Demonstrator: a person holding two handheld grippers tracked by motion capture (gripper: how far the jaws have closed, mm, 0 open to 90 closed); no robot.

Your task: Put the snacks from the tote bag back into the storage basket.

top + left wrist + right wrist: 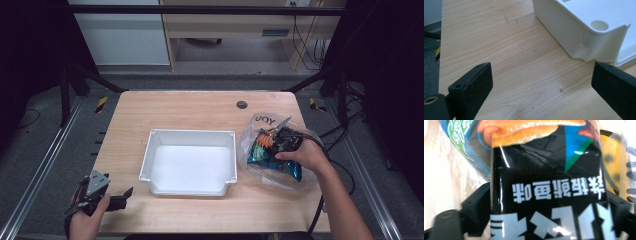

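1. In the right gripper view, nearest the lens, a black snack packet [549,195] stands between the jaws of the right hand-held gripper [546,220]. A jaw flanks it on each side, and both appear to touch its edges, so I read the jaws as closed on the packet.
2. The packet's film is glossy and creased. I judge it light, soft, slippery and easy to crush if the contents are brittle. A flat sealed edge would be the safest hold, with gentle pressure.
3. White Chinese characters run upside down across the black panel, too blurred to read with confidence. Above them are an orange food picture and a blue-green triangle.
4. In the left gripper view, the left hand-held gripper [541,90] is released. Its jaws stand wide apart over bare wood with nothing between them. A corner of the white tray [584,32] lies just ahead.
5. In the high view, the right hand-held gripper [280,137] reaches into a clear plastic bag [257,130] on the right of the counter [190,107], where the snack packet [272,160] lies. The bag bears dark letters that seem to read "YOU" upside down.
6. The white tray [150,155] sits mid-counter, beside the bag. The left hand-held gripper [122,197] rests near the front left corner.
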